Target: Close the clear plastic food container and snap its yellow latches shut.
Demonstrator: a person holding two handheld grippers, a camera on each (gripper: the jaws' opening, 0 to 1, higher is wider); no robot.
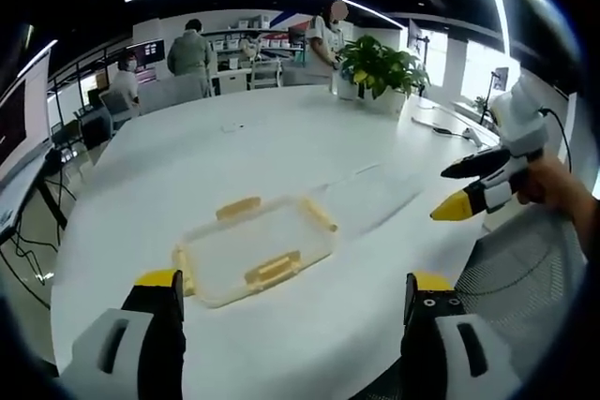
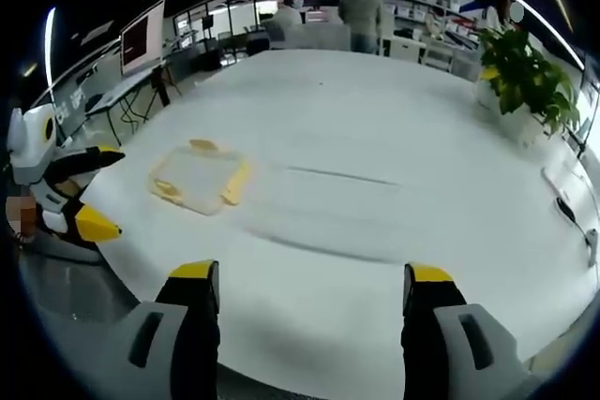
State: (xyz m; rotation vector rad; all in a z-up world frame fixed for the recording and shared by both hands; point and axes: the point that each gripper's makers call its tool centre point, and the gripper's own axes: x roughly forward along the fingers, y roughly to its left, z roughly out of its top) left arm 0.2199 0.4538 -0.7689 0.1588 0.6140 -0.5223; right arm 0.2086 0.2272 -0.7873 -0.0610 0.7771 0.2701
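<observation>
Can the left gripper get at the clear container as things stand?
Probably yes. The left gripper has its jaws open and faces the clear container across bare white table, nothing between. The right gripper hangs off to one side.

One clear container [image 1: 255,248], four yellow latches [image 1: 273,269] as far as visible, two grippers [image 1: 292,311] [image 2: 312,302], one potted plant [image 1: 380,67], about three people [image 1: 190,51]

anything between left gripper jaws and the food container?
Nothing: in the left gripper view, only bare white table separates the open left gripper from the clear food container. The right gripper hangs off to the side.
</observation>
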